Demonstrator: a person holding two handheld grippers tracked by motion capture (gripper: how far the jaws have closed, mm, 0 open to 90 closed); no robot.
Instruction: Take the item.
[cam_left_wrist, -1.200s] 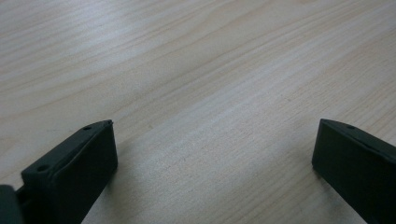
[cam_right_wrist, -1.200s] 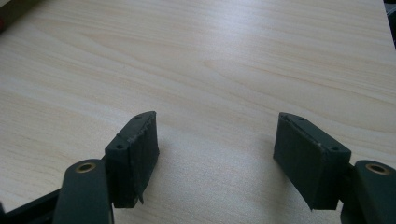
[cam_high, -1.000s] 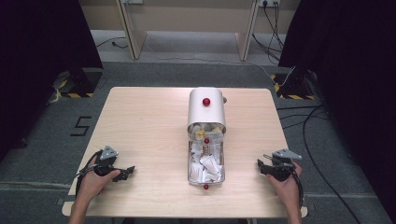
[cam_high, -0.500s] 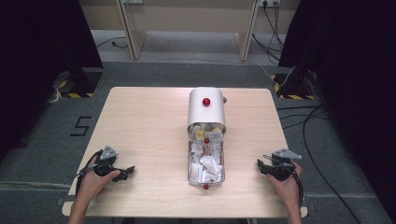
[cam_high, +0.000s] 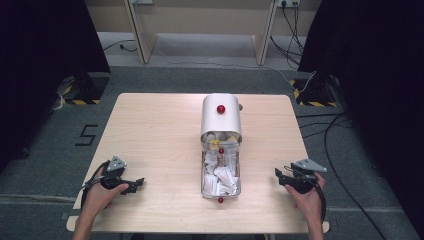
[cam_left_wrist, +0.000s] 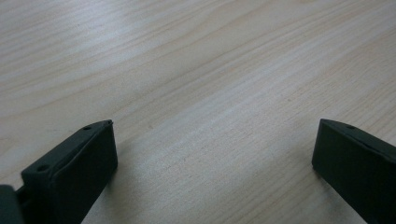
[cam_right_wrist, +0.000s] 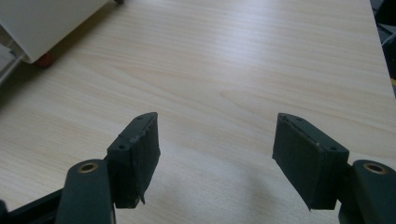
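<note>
While both grippers rest with jaws apart, left gripper (cam_high: 131, 185) and right gripper (cam_high: 283, 176) flank the open container (cam_high: 220, 150) mid-tabletop (cam_high: 150, 130); a careless reach could scatter its paper scraps (cam_high: 220, 175).

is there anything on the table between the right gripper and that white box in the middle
Nothing visible. Bare table lies between the right gripper and the white box; in the right gripper view its open jaws frame plain wood, with the box off to the upper left.
</note>
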